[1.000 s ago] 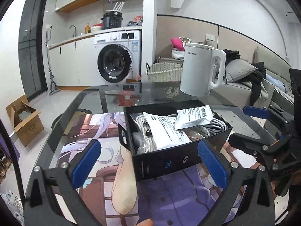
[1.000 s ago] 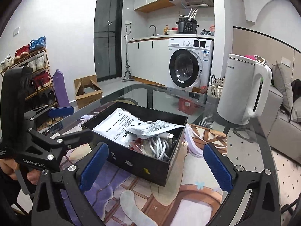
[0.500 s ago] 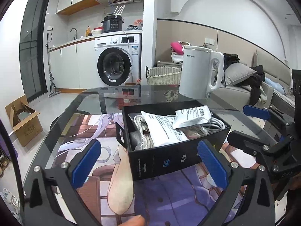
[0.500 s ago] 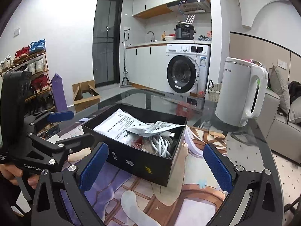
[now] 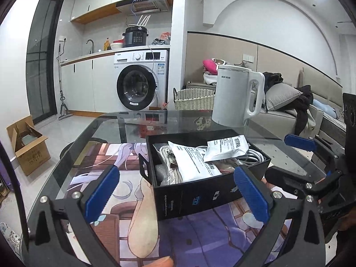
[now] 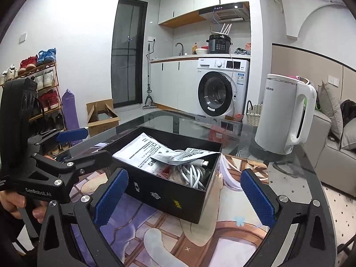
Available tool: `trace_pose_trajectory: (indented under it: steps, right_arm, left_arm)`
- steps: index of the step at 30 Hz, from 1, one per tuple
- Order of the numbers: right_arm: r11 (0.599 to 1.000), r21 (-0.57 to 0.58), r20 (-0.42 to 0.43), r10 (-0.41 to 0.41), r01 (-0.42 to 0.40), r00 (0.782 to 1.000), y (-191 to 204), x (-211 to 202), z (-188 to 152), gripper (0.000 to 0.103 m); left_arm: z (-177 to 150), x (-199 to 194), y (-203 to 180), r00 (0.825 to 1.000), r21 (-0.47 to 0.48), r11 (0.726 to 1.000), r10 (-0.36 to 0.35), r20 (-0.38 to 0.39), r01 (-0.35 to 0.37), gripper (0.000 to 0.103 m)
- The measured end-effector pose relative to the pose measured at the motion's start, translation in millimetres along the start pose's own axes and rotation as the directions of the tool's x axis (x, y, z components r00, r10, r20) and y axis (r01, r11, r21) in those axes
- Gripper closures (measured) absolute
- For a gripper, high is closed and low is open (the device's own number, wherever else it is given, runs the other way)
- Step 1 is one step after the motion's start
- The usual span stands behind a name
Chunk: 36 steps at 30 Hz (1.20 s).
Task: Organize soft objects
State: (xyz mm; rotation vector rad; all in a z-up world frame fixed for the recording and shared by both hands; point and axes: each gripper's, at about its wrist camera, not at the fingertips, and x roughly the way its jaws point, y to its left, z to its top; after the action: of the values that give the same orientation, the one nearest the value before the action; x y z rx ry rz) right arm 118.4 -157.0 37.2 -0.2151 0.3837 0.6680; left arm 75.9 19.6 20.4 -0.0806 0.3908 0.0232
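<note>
A black open box [image 5: 195, 198] [image 6: 169, 198] sits on a printed mat on the glass table. It holds white printed pouches [image 5: 224, 148] [image 6: 142, 150] and coiled white cables [image 5: 253, 155] [image 6: 192, 173]. My left gripper [image 5: 175, 193] is open and empty, held just in front of the box. My right gripper [image 6: 184, 198] is open and empty, near the box's other side. Each gripper shows in the other's view, the right one [image 5: 311, 173] and the left one [image 6: 55, 155].
A white electric kettle [image 5: 235, 95] [image 6: 282, 115] stands on the glass table [image 5: 124, 124] behind the box. A washing machine [image 5: 140, 80], a wicker basket [image 5: 193, 99], a cardboard box [image 5: 26, 146], a shoe rack [image 6: 33, 89] and a sofa [image 5: 300, 109] stand around the table.
Both grippers have tilted up a little and drawn slightly back, so the box sits lower in both views. Both stay open and empty.
</note>
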Motion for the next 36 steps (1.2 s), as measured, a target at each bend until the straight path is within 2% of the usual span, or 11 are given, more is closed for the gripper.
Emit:
trace_pose_trajectory:
  steps: [20, 36]
  right_arm:
    - [1.0, 0.005, 0.048, -0.006, 0.005, 0.999, 0.2, -9.0, -0.9, 0.001]
    - [1.0, 0.011, 0.052, -0.006, 0.005, 0.999, -1.2, -7.0, -1.8, 0.001]
  left_arm:
    - [-1.4, -2.0, -2.5, 1.0, 0.004, 1.0, 0.002, 0.017, -0.002, 0.0]
    - [-2.0, -2.2, -1.9, 1.0, 0.003, 1.0, 0.002, 0.019, -0.002, 0.0]
